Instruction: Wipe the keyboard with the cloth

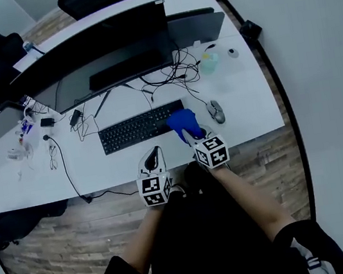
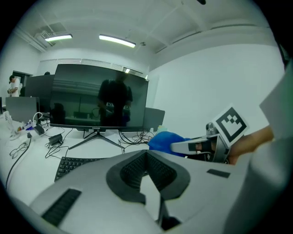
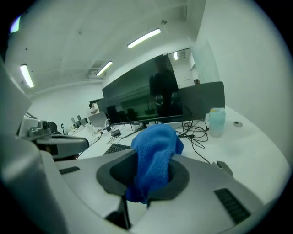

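The black keyboard [image 1: 139,127] lies flat on the white desk [image 1: 251,107], in front of the monitor. My right gripper [image 1: 188,134] is shut on a blue cloth [image 1: 183,123], which hangs over the keyboard's right end. In the right gripper view the cloth [image 3: 154,151] bunches up out of the shut jaws of the right gripper [image 3: 149,170], with the keyboard [image 3: 117,147] beyond. My left gripper [image 1: 154,157] hovers at the desk's front edge, just short of the keyboard. The left gripper [image 2: 146,157] is shut with nothing in it.
A wide monitor [image 1: 99,54] stands behind the keyboard, with tangled cables [image 1: 174,77] at its foot. A grey mouse [image 1: 216,111] lies right of the keyboard and a pale bottle [image 1: 209,62] farther back. Adapters and glasses [image 1: 18,154] sit at the left.
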Tool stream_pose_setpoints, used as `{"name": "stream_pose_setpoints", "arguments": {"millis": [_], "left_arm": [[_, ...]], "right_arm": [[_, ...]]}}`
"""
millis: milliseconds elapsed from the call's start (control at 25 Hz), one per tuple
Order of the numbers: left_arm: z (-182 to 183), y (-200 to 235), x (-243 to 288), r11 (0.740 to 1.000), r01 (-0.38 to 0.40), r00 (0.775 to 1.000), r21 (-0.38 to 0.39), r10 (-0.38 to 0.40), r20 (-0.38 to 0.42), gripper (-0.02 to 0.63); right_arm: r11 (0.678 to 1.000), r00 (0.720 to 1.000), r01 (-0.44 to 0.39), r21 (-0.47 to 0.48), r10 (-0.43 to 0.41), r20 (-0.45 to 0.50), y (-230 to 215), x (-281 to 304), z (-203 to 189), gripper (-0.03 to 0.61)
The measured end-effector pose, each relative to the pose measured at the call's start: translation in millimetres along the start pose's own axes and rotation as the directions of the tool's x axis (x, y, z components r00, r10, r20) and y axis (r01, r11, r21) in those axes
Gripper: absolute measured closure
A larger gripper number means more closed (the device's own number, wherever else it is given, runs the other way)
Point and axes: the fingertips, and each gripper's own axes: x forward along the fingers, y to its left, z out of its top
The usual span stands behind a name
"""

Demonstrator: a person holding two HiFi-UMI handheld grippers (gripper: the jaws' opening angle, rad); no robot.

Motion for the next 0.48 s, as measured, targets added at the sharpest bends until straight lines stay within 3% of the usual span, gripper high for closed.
{"name": "stream_pose_setpoints", "arguments": {"millis": [200,480], "left_arm": [[6,-16,-62,0.999,0.036,0.997,-0.024,-0.035,0.069,0.611],[20,-55,-121,0.997,0.056,0.976,0.058,-0.067,0.208,0.611]], "right_arm": [[0.999,0.994,0.018,-0.031,-0.014,0.108,63,-58,13,0.499],[0.988,0.985,0.094,-0.122,-0.075,0.157,115,-124,4,0.502]]}}
